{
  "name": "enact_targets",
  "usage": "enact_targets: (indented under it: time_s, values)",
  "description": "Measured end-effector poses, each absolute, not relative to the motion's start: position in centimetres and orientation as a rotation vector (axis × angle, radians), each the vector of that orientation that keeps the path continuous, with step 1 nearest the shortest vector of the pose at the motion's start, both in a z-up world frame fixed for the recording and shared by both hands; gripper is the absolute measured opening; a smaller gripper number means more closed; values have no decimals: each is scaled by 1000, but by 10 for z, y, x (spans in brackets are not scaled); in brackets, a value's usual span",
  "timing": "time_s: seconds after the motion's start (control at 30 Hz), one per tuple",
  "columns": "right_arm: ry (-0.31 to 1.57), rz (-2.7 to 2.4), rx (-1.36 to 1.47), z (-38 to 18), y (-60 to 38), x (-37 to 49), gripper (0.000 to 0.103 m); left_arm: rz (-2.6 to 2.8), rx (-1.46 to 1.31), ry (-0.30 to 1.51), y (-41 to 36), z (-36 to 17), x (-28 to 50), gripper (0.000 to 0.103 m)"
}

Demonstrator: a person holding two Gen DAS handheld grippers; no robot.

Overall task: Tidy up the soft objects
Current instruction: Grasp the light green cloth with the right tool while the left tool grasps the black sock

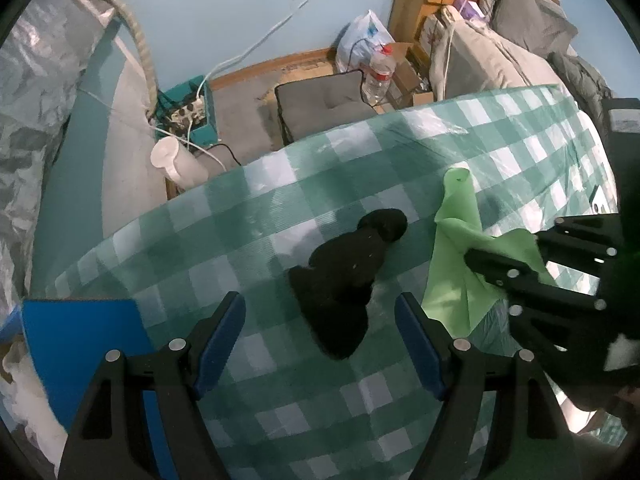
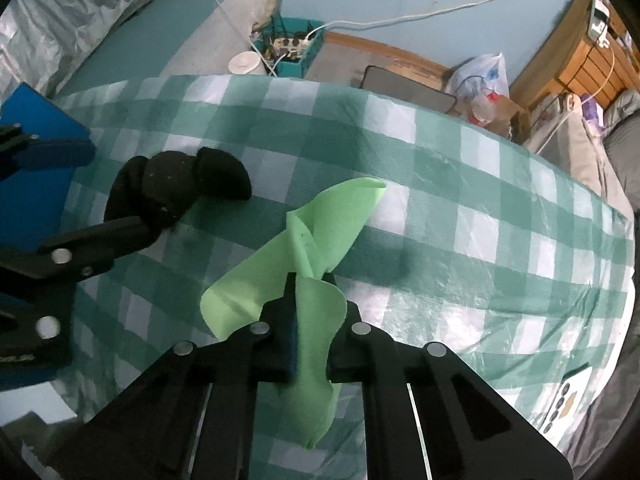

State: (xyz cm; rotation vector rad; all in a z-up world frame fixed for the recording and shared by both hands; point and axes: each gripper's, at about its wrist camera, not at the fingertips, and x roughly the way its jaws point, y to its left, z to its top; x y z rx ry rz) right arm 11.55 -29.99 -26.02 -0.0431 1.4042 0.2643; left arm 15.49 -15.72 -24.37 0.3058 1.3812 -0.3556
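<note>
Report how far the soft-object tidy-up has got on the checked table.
Done: nothing looks put away yet. In hand: the right tongs are shut on the green cloth, part of it raised off the checked tablecloth. The left tongs hang open above the black sock, not gripping it. Left: the sock and the cloth both need placing; where they go is not shown.

I am seeing open checked bench (image 1: 280, 396) lying between my left hand-held gripper (image 1: 320, 344) pads, with only the black sock (image 1: 340, 280) sitting in that gap. The blue box (image 1: 76, 344) is crowding its left side, while the right hand-held gripper (image 2: 310, 316), pinching the green cloth (image 2: 320, 220), is blocking the right.
</note>
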Motion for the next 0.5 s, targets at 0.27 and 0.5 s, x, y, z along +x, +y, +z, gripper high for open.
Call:
enact_targets:
  time_s: [0.27, 0.5]
  values:
    - [1410, 242, 71, -255, -324, 114, 7, -378, 351, 1407, -177, -261, 163, 79]
    - [1390, 212, 143, -246, -344, 111, 7, -373, 330, 1415, -184, -269, 168, 74]
